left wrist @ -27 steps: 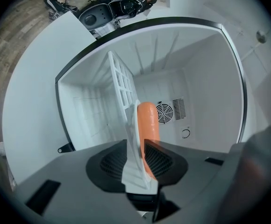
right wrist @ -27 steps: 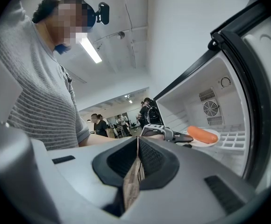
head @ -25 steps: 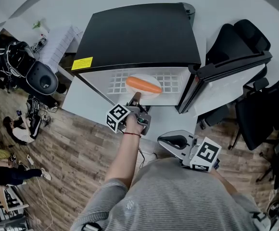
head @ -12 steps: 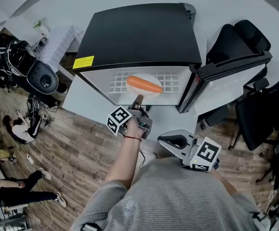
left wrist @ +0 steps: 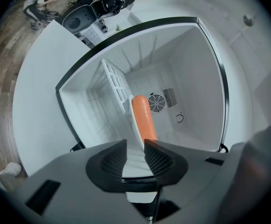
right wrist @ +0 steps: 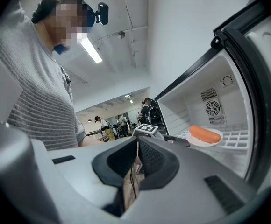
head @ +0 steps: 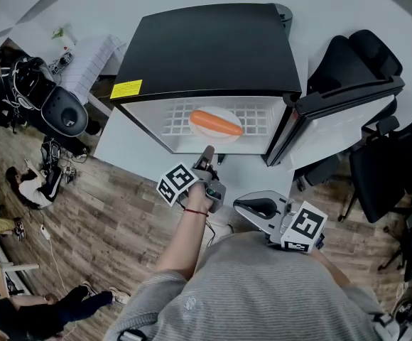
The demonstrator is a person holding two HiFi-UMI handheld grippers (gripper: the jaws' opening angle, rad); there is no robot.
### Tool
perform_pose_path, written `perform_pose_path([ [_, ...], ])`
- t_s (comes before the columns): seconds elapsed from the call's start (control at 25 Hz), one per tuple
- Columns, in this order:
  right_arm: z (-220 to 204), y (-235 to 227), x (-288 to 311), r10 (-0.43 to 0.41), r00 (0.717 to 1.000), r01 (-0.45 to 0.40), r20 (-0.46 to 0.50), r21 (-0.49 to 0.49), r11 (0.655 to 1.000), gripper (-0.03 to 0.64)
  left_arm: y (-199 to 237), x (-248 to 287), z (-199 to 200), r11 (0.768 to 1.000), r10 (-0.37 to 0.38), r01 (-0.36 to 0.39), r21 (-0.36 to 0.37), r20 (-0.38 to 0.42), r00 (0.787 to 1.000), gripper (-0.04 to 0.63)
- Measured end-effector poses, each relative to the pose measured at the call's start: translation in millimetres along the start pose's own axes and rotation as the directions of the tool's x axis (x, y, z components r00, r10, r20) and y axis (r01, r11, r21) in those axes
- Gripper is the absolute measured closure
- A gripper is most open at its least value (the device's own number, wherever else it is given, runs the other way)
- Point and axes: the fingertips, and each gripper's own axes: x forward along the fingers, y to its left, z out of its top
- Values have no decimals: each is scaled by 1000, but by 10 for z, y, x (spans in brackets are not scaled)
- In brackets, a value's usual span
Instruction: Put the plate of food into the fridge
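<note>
The left gripper (head: 207, 152) has drawn back from the fridge (head: 206, 48) over the last second; a second ago its tips sat right at the plate (head: 213, 140), and now a clear gap lies between them; its jaws stand slightly spread with nothing pinched, and in the left gripper view the plate's edge shows only beyond them, not between them.

The plate itself has not shifted; it rests on the wire shelf (head: 259, 119) inside the fridge, straight ahead of the left gripper, with the orange, sausage-shaped food (head: 215, 123) lying across it.

I judge from this that the plate has been released and the placing is done; what remains is to clear the arm out of the opening.

The right gripper (head: 243, 206) hangs low by the person's body, behind and to the right of the left one; its jaws are pressed together on nothing and it has not moved.

The fridge door (head: 341, 112) stands wide open to the right of both grippers; shutting it would be a sensible next move, though the task does not ask for it.
</note>
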Motion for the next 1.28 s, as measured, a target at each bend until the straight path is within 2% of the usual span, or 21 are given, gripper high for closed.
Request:
perform_pose_path([
  [0.24,-7,-38,30,-8,1000,8,0,5,1000,601,-29,-75,10,996,8,-7,89,-18,1000,499],
  [0.36,-3,-40,51,-5,1000,5,0,-2,1000,601,-33,-106,18,991,18,-15,136,-20,1000,579],
  [0.48,2,-48,59,-6,1000,6,3,0,1000,601,-71,-114,-10,981,13,-6,193,-33,999,584],
  [0.6,-2,-63,55,-7,1000,7,1,4,1000,601,-122,-108,-37,965,7,6,263,-47,999,584],
  [0.76,23,-76,63,-7,1000,7,11,-7,1000,601,-182,-100,-52,931,4,18,364,-62,998,584],
  [0.88,18,-78,69,-6,1000,6,9,-6,1000,601,-215,-101,-33,896,11,17,444,-60,998,584],
  [1.04,15,-101,66,-10,1000,10,12,1,1000,601,-241,-100,-46,836,29,10,549,-62,998,584],
  [1.28,15,-144,52,-16,1000,16,16,17,1000,601,-360,-148,-124,707,11,38,706,-66,998,584],
])
